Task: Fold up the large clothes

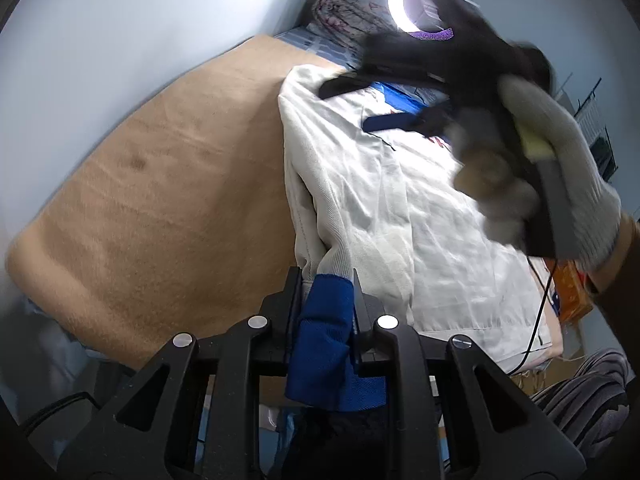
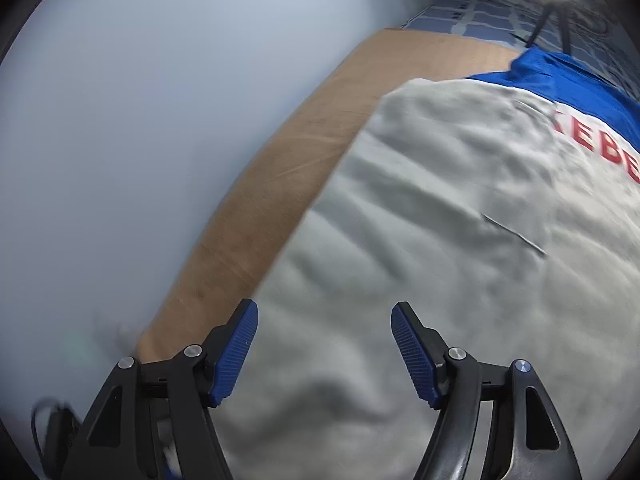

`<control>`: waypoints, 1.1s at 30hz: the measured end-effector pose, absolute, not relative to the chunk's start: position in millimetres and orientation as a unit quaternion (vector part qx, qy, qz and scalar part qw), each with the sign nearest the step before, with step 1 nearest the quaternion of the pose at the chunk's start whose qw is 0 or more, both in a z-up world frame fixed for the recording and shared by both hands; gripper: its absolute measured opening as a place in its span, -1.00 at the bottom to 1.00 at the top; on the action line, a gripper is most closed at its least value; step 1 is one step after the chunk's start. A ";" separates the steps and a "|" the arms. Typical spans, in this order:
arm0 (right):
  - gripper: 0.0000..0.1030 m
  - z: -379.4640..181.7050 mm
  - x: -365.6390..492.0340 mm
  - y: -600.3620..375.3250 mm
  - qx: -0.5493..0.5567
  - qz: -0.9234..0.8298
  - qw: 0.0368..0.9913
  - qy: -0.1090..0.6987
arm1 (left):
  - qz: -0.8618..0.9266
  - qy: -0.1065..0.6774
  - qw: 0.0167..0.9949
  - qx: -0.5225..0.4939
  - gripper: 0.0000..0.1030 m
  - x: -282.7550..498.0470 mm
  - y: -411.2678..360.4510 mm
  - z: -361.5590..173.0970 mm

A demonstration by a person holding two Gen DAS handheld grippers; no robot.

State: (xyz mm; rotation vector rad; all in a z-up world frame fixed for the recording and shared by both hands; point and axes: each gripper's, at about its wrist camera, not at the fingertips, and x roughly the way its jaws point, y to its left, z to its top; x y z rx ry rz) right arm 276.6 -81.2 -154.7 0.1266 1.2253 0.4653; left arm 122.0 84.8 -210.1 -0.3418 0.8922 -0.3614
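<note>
A large white jacket [image 1: 380,200] with a blue yoke and red lettering lies spread on a tan blanket [image 1: 160,200]. My left gripper [image 1: 326,280] is shut on the jacket's blue cuff [image 1: 326,344], which bunches up between its jaws at the near edge. In the left wrist view a gloved hand [image 1: 560,168] carries my right gripper [image 1: 372,104] above the jacket's far part, blurred, jaws spread. The right wrist view shows that right gripper [image 2: 324,316] open, its blue pads [image 2: 236,356] wide apart over the white jacket [image 2: 460,220] with nothing between them. The blue yoke [image 2: 568,76] and red letters [image 2: 600,148] lie far right.
A pale wall runs along the left of the tan blanket [image 2: 300,152]. At the far end sit a checked sheet [image 2: 480,16], bundled bedding [image 1: 348,12] and a ring light [image 1: 416,8]. A black cable [image 1: 540,308], an orange item [image 1: 572,292] and striped grey fabric [image 1: 588,392] are at right.
</note>
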 end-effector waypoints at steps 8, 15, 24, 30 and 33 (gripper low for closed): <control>0.38 -184.1 299.6 -9.3 -0.039 0.178 0.776 0.604 | -0.177 0.423 0.878 -0.138 -0.65 117.3 70.4 -201.5; -0.83 -203.2 287.7 -9.1 -0.093 0.149 0.776 0.606 | -0.185 0.419 0.882 -0.109 -0.65 118.8 51.8 -190.6; -0.96 -161.4 267.5 -97.0 0.072 0.198 0.810 0.547 | -0.235 0.412 0.878 -0.067 -0.60 109.3 18.6 -165.3; -0.96 -151.3 238.8 -177.7 0.173 0.191 0.824 0.505 | -0.245 0.392 0.881 -0.106 -0.39 92.0 35.8 -136.8; -0.96 -153.0 226.9 -205.0 0.214 0.181 0.826 0.490 | -0.225 0.383 0.889 -0.110 -0.39 88.3 54.5 -127.7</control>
